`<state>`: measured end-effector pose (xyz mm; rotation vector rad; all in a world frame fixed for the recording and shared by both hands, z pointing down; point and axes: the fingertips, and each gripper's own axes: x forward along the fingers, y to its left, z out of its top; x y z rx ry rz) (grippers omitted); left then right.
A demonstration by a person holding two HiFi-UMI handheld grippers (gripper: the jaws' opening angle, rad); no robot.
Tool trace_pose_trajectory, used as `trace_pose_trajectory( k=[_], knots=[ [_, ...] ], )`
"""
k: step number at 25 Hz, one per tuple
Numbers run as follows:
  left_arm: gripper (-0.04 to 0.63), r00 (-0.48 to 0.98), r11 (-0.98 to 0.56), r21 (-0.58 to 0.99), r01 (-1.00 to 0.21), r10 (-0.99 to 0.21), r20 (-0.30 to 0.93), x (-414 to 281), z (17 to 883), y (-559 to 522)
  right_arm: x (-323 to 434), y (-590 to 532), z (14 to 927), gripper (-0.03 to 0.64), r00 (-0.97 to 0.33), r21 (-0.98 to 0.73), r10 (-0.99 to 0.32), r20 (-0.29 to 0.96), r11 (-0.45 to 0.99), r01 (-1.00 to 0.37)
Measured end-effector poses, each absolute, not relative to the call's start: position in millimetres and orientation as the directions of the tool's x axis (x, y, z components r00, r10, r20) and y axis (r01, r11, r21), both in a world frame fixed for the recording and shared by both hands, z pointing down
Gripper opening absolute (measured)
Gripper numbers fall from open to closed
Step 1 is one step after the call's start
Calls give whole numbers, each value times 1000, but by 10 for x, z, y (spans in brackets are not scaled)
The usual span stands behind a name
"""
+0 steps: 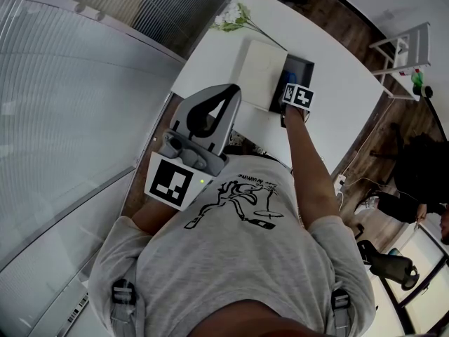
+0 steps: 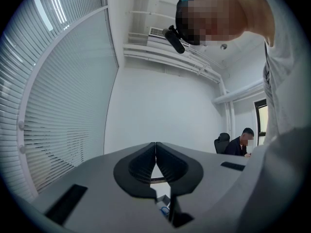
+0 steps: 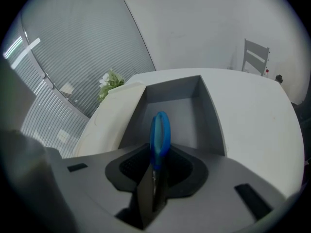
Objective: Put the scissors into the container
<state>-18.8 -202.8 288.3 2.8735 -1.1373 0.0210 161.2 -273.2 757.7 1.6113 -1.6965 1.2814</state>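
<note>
The scissors [image 3: 159, 130], with a blue loop handle, stand on edge between the jaws of my right gripper [image 3: 158, 152], handle pointing away and dark blades near the camera. The ribbed pads [image 3: 130, 166] stand a little off either side of the scissors, so the gripper is open. It hangs tilted down just over the open grey container [image 3: 209, 115]. In the head view the right gripper [image 1: 295, 90] is over the dark container [image 1: 306, 72] on the white table. My left gripper [image 1: 233, 91] is held level near the chest, jaws shut and empty [image 2: 155, 145].
A white box or lid [image 1: 261, 65] lies against the container's left side. White flowers [image 1: 235, 16] lie at the table's far end. A window blind [image 1: 63, 83] runs along the left. A white chair [image 1: 403, 51] and a seated person [image 2: 241, 142] are farther off.
</note>
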Motion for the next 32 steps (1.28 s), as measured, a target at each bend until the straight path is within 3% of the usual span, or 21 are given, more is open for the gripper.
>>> trace_pose_trajectory(
  k=[14,32],
  knots=[
    [21,722,-720,48,-692,-692,15,-231,2869,-1989,1625,-2725,7522,153,-183,-285,-500,846,-137,-949],
    [21,717,-716,51,-696,-697,-6,-298,2817,-1953,1671,-2695,7428,161,-156,-272,-513,844,-158,-949]
  ],
)
